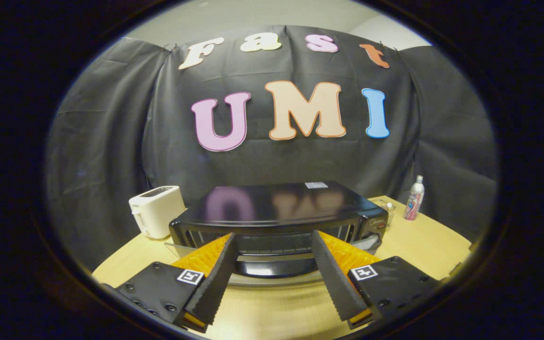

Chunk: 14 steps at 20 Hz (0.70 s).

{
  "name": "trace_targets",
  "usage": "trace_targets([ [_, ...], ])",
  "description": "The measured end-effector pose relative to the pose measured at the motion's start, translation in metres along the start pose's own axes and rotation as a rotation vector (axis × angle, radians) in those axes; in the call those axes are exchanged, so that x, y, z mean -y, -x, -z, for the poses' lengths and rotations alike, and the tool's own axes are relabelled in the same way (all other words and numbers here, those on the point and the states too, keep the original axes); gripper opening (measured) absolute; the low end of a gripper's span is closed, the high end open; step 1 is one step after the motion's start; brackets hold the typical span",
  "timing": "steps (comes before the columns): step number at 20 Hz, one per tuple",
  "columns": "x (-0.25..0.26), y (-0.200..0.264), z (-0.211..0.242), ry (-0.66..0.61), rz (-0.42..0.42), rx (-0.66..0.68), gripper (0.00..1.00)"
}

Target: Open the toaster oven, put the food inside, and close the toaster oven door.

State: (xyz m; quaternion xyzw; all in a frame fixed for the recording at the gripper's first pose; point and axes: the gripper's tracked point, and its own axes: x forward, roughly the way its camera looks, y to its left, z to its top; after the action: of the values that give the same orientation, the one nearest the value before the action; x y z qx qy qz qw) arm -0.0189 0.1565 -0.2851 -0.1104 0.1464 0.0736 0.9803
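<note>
Facing the toaster oven (279,215) head on, we have the gripper (272,241) spread wide, fingers apart and pinching nothing. The oven sits at 12 o'clock from the fingertips, just ahead of them on the wooden table (423,241). The door (274,264) looks dropped open toward us, its glossy panel lying between the fingers near table level; the rack (274,244) shows in the cavity beyond. We judge the opening step done or nearly so, but can't be sure the door is fully down.

Food isn't identifiable here, so the next step likely means locating it first. Advice for the step: keep the fingers spread while backing off the door so nothing snags the handle edge, and stay level so the door isn't pushed back up. When loading, come in straight along 12 o'clock, above the door panel and below the cavity's top edge, and release over the rack, not on the door.

Clutter: white toaster (156,210) at 10 o'clock of the oven, close beside its corner; spray bottle (414,198) at 2 o'clock, apart, with a small clear glass item (387,210) near the oven's right side. Keep swings away from both sides.
</note>
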Motion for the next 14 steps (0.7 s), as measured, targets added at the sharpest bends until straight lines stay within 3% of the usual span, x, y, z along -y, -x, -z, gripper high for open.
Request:
trace_targets([
  [7,0.006,0.049,0.061,0.009,-0.056,-0.239,0.97],
  [14,0.014,0.063,0.144,-0.016,-0.101,-0.519,0.97],
])
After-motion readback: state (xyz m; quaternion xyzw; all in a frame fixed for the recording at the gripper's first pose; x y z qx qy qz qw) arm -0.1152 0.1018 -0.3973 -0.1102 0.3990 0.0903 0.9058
